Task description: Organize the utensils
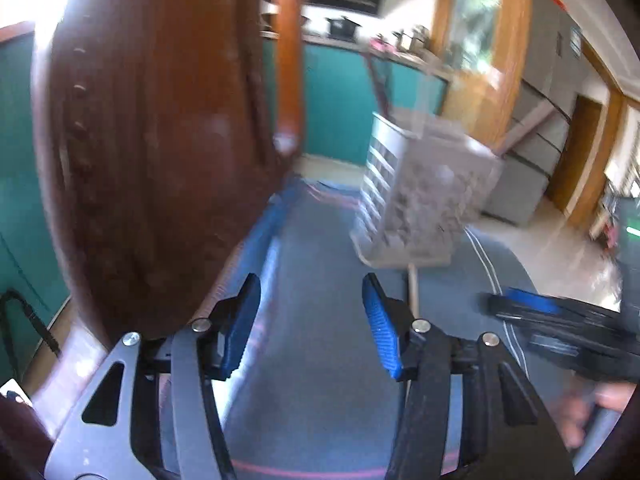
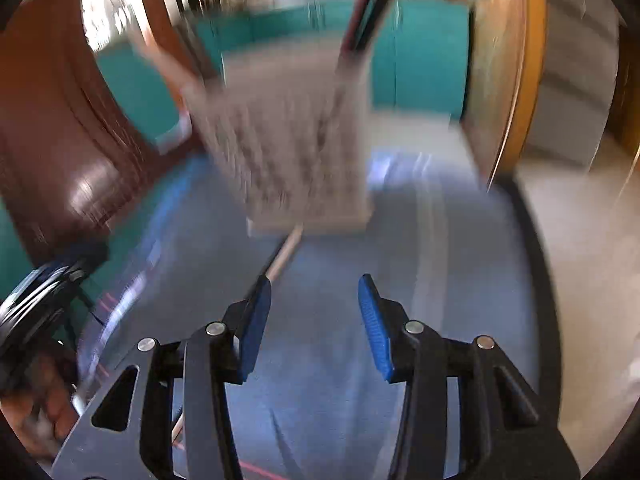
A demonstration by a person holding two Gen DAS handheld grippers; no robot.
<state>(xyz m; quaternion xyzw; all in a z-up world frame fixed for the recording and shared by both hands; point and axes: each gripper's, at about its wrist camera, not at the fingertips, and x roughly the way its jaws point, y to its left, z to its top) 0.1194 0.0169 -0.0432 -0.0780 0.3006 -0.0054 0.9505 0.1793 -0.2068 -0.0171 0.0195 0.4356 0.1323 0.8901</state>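
Note:
A white perforated utensil holder [image 1: 420,196] stands on a blue-grey mat [image 1: 320,340], ahead and right of my left gripper [image 1: 310,304], which is open and empty. A pale wooden stick [image 1: 413,286] lies on the mat in front of the holder. In the right wrist view the holder [image 2: 288,152] is blurred, with dark utensil handles [image 2: 368,4] standing in it. The stick [image 2: 286,256] lies just beyond my right gripper [image 2: 314,300], which is open and empty. The right gripper also shows in the left wrist view [image 1: 560,320].
A brown wooden chair back [image 1: 152,140] rises close on the left; it also shows in the right wrist view [image 2: 60,152]. Teal cabinets [image 1: 340,100] run behind the table. A wooden door frame [image 2: 516,80] and pale floor [image 2: 580,240] lie to the right.

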